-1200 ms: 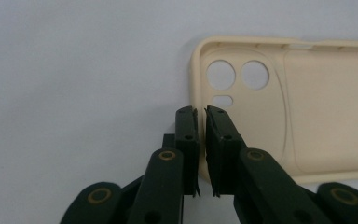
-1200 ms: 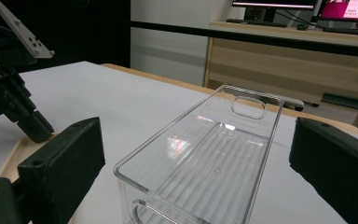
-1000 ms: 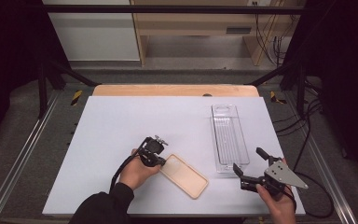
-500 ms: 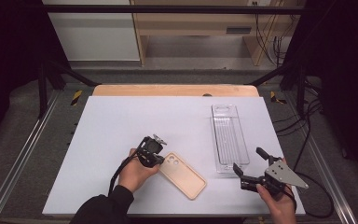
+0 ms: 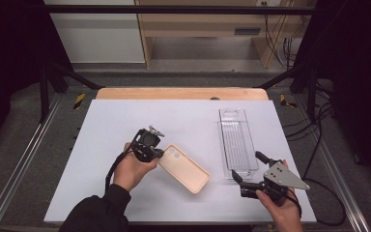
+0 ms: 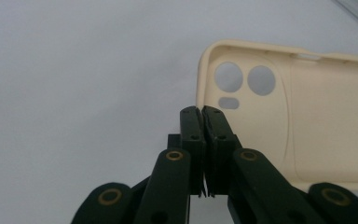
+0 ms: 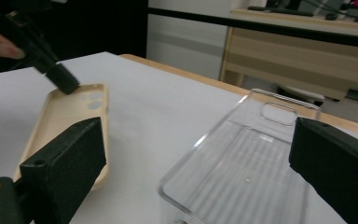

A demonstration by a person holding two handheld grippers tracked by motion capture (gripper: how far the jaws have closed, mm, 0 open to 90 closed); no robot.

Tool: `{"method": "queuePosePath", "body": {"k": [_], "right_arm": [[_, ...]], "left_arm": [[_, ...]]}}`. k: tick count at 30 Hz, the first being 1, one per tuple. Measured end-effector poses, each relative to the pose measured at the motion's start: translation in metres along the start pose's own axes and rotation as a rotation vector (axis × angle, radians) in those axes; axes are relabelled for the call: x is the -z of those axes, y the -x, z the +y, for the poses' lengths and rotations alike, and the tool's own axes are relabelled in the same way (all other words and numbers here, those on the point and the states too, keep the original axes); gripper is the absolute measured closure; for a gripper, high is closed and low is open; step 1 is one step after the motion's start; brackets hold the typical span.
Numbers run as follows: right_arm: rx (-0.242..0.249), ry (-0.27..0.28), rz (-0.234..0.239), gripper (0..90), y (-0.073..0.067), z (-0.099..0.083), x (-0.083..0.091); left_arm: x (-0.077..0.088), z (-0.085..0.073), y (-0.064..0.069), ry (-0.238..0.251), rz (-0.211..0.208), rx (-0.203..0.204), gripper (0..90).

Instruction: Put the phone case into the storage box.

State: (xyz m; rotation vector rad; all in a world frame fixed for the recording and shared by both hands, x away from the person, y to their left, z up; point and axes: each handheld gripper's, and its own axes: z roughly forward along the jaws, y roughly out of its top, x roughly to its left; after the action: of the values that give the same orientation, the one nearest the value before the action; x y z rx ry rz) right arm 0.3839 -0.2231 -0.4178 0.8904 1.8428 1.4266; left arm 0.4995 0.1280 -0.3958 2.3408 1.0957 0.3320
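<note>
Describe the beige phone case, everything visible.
The phone case is cream-beige, looks like matte soft silicone. It lies open side up, showing raised rim, two round camera holes and a small oblong one. It sits diagonally on the white table, camera end toward the left tongs, which are shut and pinch its edge near that corner. That end looks slightly raised; I cannot be sure. It lies apart from the clear tray.
</note>
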Motion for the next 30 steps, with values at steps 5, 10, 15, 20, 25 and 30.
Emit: {"method": "queuePosePath", "body": {"k": [5,10,15,20,25,30], "right_arm": [[-0.016,-0.094,0.061,4.1,-0.017,0.016,-0.017],[0.018,-0.168,0.113,4.7,-0.031,0.031,-0.039],[0.061,-0.226,0.145,4.9,-0.046,0.045,-0.058],[0.102,-0.277,0.186,5.5,-0.061,0.053,-0.076],[0.138,-0.325,0.218,5.4,-0.076,0.055,-0.092],[0.166,-0.370,0.254,8.1,-0.092,0.056,-0.106]], "left_arm": [[0.005,0.006,0.001,0.002,0.009,-0.002,87.7],[0.009,0.010,0.001,0.000,0.021,-0.002,87.7],[0.010,0.012,-0.001,0.001,0.021,0.006,87.7],[0.009,0.012,0.000,-0.007,0.025,-0.001,87.6],[0.008,0.012,0.000,-0.009,0.017,0.001,87.7],[0.007,0.014,0.003,-0.003,0.017,0.000,87.7]]}}
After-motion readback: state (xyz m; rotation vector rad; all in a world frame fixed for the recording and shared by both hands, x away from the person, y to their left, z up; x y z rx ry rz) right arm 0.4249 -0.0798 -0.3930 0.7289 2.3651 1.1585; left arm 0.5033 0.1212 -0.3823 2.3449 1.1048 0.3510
